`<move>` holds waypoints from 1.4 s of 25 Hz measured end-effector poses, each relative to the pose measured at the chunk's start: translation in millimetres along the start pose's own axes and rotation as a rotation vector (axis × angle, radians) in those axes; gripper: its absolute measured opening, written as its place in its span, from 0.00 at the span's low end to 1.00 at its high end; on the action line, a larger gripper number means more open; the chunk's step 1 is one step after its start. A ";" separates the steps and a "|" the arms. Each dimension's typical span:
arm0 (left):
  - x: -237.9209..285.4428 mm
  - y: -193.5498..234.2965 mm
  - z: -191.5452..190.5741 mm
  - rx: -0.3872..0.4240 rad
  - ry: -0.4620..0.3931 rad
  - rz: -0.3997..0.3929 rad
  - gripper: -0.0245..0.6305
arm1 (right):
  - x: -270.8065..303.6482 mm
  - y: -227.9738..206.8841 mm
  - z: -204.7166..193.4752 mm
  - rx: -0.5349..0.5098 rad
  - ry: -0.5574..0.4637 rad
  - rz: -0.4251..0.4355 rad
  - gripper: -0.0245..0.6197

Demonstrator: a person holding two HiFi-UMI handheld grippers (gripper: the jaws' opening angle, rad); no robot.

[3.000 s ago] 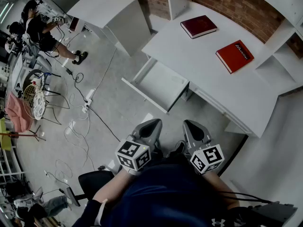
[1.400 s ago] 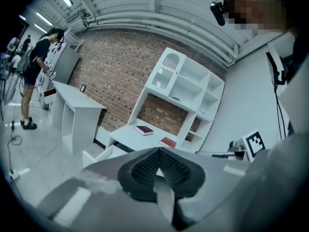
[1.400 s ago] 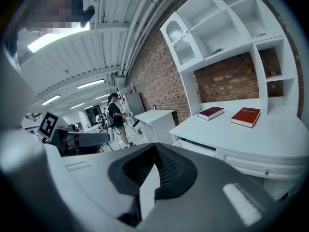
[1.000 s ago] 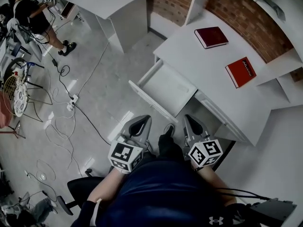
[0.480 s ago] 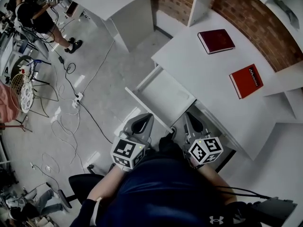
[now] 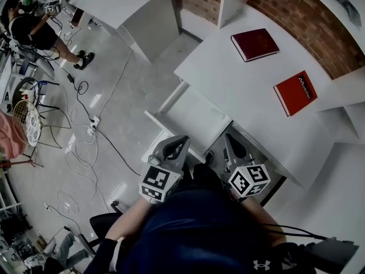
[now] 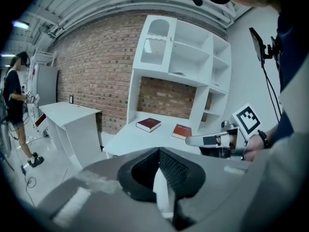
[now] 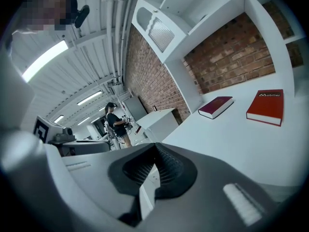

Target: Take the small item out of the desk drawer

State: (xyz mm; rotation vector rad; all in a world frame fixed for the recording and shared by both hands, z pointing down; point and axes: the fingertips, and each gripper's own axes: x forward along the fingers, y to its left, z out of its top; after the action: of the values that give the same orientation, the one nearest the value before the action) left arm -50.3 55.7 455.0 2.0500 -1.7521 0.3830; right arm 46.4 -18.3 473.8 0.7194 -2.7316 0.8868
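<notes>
Since earlier frames: person stepped in; desk [image 6: 239,79] nearer, open drawer [image 6: 194,117] now just ahead of both claws. Approach nearly done; reach-in likely next.

Head view: left claw [image 6: 183,139] and right claw [image 6: 228,137] side by side, touching nothing. Visible drawer floor looks bare; small item not seen.

Left gripper view: jaws pressed together, empty.

Right gripper view: jaws together, empty; red books [image 8: 265,108] well beyond tips.

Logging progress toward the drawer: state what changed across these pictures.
The left gripper and right gripper have advanced to the open drawer, jaws shut, holding nothing. The drawer stays open; the maroon book and red book lie unmoved on the desk.
</notes>
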 end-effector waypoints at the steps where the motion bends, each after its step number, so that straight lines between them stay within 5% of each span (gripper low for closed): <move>1: 5.8 3.4 -2.4 0.021 0.013 -0.013 0.04 | 1.9 -2.7 -2.1 0.006 0.000 -0.012 0.04; 8: 63.8 29.9 -22.7 0.144 0.137 -0.153 0.04 | 5.7 -26.2 0.2 0.061 -0.032 -0.179 0.04; 14: 122.8 47.2 -84.7 0.274 0.325 -0.306 0.12 | -5.0 -30.9 8.0 0.100 -0.074 -0.334 0.04; 19: 175.0 48.5 -124.8 0.465 0.420 -0.424 0.18 | -25.2 -46.9 7.1 0.161 -0.116 -0.492 0.04; 26: 250.4 42.9 -175.1 0.719 0.442 -0.511 0.23 | -43.1 -54.0 -20.0 0.237 -0.114 -0.633 0.04; 30: 274.4 36.1 -210.0 0.930 0.433 -0.565 0.23 | -62.5 -59.9 -29.6 0.262 -0.113 -0.717 0.04; 35: 300.2 35.1 -252.8 1.035 0.482 -0.571 0.23 | -80.1 -65.6 -47.5 0.296 -0.099 -0.776 0.04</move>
State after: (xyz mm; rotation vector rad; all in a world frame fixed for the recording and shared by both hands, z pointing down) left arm -19.0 -88.7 820.3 2.6202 -0.6208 1.6598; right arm 149.5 -5.2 520.3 1.7423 -2.0796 1.0507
